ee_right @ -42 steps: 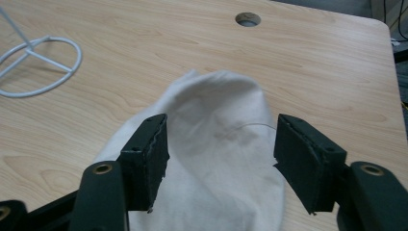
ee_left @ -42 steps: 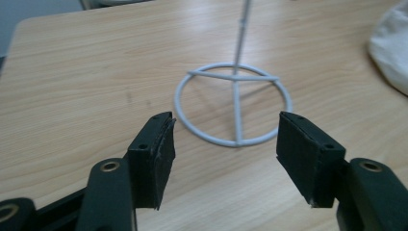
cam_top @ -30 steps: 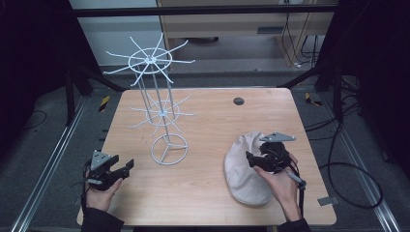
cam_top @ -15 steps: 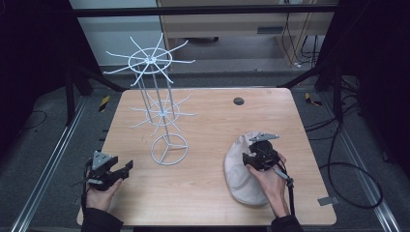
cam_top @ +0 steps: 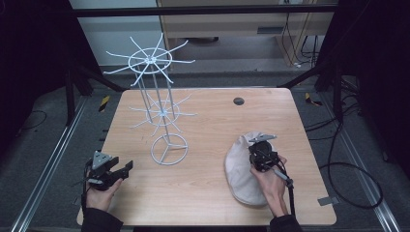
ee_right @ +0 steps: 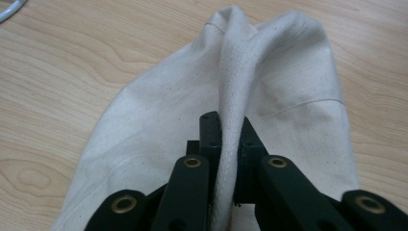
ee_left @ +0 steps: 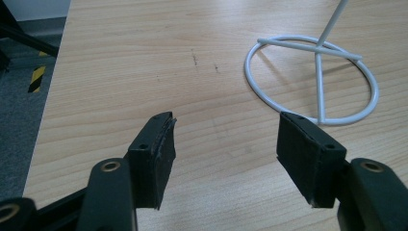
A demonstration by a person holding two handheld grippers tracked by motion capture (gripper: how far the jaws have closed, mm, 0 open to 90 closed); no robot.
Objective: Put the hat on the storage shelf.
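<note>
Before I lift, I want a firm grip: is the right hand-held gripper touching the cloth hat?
Touching. In the right gripper view, the right hand-held gripper pinches a raised fold of the cloth hat between its closed jaws.

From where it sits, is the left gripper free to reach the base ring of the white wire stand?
Probably yes. The left gripper is open with nothing between its jaws, and only bare table lies between it and the base ring just ahead.

Through the left gripper view I see my left gripper (ee_left: pixel 223 147) with its two black jaws standing wide apart, nothing between them, low over the wooden tabletop (ee_left: pixel 144 57). Just beyond the right-hand jaw lies the white wire stand's ring base (ee_left: pixel 269 103), with its thin upright rod rising.
</note>
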